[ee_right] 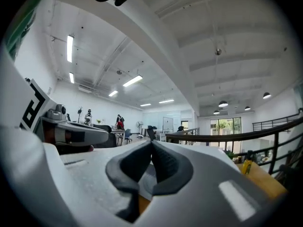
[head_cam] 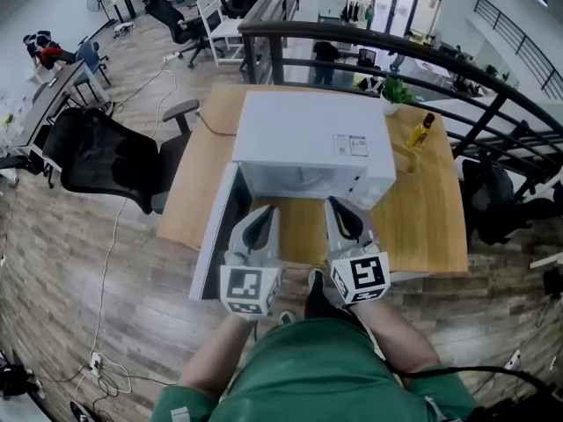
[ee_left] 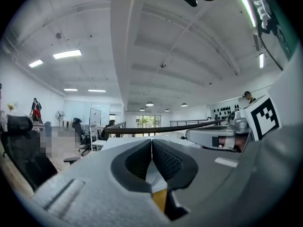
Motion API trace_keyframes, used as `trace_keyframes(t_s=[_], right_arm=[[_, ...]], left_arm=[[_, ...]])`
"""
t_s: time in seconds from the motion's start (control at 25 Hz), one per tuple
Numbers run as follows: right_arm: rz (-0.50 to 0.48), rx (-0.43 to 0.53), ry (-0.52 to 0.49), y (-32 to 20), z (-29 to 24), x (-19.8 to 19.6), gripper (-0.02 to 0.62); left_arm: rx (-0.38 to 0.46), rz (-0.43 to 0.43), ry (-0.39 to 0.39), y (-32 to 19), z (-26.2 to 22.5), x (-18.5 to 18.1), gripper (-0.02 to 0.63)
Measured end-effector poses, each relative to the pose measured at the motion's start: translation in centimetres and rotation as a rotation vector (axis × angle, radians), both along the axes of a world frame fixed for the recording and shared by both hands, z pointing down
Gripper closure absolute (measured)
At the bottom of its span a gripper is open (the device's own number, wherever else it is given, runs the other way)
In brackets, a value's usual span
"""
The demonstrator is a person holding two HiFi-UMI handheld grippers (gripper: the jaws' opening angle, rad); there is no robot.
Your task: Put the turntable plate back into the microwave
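The white microwave (head_cam: 312, 143) stands on the wooden table (head_cam: 422, 227), its door (head_cam: 218, 231) swung open to the left. Inside the cavity lies a pale curved shape (head_cam: 295, 180), too dim to tell if it is the turntable plate. My left gripper (head_cam: 262, 214) and right gripper (head_cam: 341, 207) are held level, side by side, just in front of the opening. Each is shut with nothing between its pads. In the left gripper view the left gripper (ee_left: 151, 143) has its pads touching. The same holds for the right gripper (ee_right: 151, 146) in the right gripper view.
A yellow bottle (head_cam: 420, 132) and a potted plant (head_cam: 396, 90) stand on the table's far right. A black office chair (head_cam: 106, 161) sits left of the table. A dark railing (head_cam: 422, 47) runs behind it. A cable (head_cam: 110, 262) trails on the wooden floor.
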State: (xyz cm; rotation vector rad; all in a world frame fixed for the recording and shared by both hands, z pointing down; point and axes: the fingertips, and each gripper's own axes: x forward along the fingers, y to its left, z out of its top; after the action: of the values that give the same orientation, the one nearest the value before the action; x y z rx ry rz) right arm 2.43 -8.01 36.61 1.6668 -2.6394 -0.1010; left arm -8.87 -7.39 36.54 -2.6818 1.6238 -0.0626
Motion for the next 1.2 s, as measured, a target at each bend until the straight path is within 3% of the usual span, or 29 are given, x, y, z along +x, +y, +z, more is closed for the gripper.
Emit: trace_keyframes(t_s=[0.16, 0.44, 1.2], right_arm=[[0.006, 0.071, -0.02, 1.9, -2.4, 0.3, 0.592], [0.031, 0.095, 0.017, 3.7, -3.1, 0.7, 0.592], [0.029, 0.045, -0.031, 3.9, -2.5, -0.2, 0.592]], left_arm=[[0.064, -0.003, 0.001, 1.7, -1.9, -0.3, 0.594], [0.129, -0.011, -0.005, 3.7, -4.0, -0.6, 0.594], [0.14, -0.016, -0.008, 4.1, -4.3, -2.1, 0.594]])
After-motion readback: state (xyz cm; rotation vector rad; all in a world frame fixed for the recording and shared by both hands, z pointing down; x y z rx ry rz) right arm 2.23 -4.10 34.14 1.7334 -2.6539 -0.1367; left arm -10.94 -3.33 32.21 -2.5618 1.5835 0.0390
